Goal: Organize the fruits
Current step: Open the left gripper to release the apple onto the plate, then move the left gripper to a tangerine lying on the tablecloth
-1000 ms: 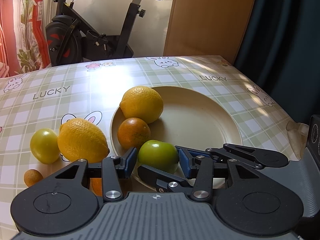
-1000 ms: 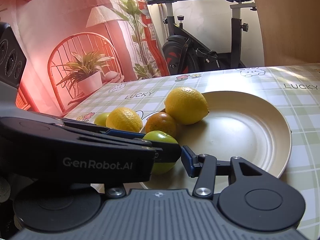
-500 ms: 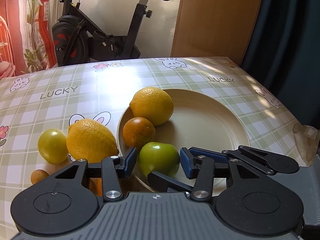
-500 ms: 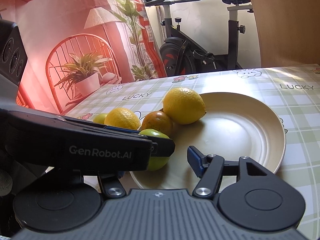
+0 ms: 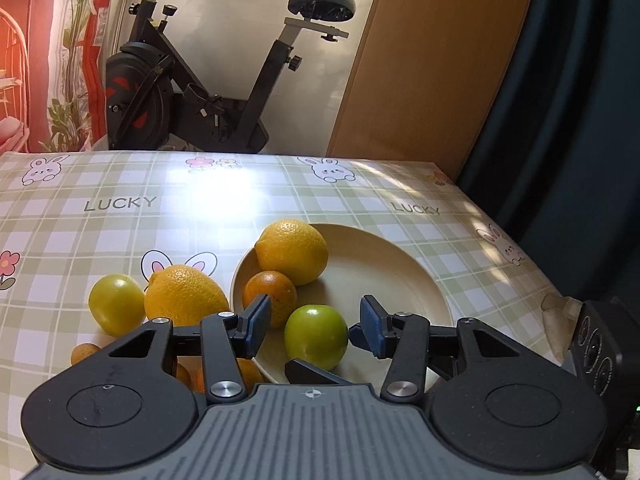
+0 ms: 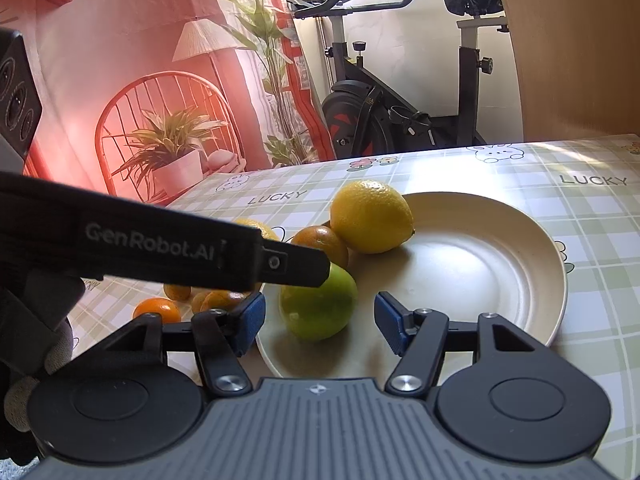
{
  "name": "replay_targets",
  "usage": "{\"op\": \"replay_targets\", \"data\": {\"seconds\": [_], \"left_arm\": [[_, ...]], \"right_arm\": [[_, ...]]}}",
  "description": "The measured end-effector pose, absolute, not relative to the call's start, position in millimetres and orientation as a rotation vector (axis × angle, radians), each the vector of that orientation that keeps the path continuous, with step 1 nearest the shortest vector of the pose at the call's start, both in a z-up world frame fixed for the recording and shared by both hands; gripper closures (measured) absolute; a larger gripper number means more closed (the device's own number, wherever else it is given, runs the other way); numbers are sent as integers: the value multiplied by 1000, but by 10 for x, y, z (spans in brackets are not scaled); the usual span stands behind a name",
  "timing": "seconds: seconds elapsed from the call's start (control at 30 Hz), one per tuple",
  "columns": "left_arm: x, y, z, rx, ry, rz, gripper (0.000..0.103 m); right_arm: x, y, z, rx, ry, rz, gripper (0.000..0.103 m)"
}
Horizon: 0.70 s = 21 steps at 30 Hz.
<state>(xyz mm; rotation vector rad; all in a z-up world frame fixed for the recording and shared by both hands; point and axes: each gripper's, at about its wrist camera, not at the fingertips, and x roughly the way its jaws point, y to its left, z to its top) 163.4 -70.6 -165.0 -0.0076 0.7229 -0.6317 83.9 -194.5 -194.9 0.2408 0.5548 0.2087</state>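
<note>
A green fruit (image 5: 316, 336) (image 6: 318, 306) rests on the cream plate (image 5: 400, 264) (image 6: 500, 240) near its front rim. A lemon (image 5: 292, 250) (image 6: 370, 216) and a small orange (image 5: 270, 292) (image 6: 322, 242) also lie on the plate. My left gripper (image 5: 314, 328) hovers open above the green fruit, with gaps at both pads. My right gripper (image 6: 320, 326) is open around the same fruit, pads clear of it. The left gripper's dark finger (image 6: 160, 248) crosses the right wrist view and hides part of the fruit.
On the checked tablecloth left of the plate lie a big yellow citrus (image 5: 184, 296), a yellow-green fruit (image 5: 116, 304) and several small kumquats (image 5: 84, 352) (image 6: 158, 308). The table edge (image 5: 520, 264) falls away at the right. An exercise bike (image 5: 192, 88) stands behind.
My right gripper's jaws have widened away from the green fruit. My left gripper has lifted and tipped, so the table looks lower. The fruits have stayed put.
</note>
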Motion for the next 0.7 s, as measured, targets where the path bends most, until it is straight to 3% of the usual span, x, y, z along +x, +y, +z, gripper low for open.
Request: {"op": "replay_targets", "data": {"seconds": [0.3, 0.7], "left_arm": [[1506, 12, -1541, -200, 672, -517, 51], [1391, 518, -1636, -218, 709, -397, 52]], "right_arm": [[733, -1956, -1923, 241, 503, 221, 39], [657, -1864, -1889, 181, 460, 190, 39]]}}
